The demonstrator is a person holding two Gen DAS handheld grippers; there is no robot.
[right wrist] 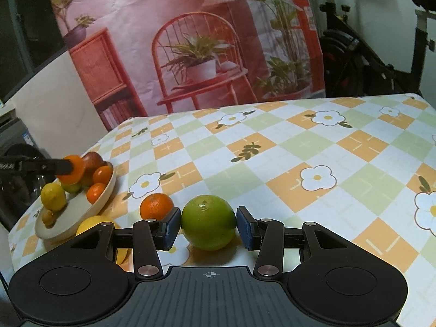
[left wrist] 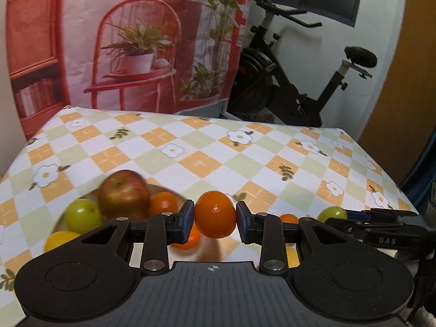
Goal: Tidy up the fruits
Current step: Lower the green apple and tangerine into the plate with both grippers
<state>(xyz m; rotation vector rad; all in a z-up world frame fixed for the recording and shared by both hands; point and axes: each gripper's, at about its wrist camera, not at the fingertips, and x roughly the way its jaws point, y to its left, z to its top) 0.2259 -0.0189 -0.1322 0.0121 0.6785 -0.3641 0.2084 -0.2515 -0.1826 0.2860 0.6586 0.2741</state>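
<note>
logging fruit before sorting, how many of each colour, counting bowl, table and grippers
orange fruit: 4
green fruit: 2
yellow fruit: 2
red apple: 1
small brownish fruit, kind unclear: 1
total: 10

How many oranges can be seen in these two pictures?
4 oranges. The held orange hangs above the bowl; two bowl oranges lie inside; the loose orange sits on the tablecloth beside it. More may be hidden under other fruit.
</note>
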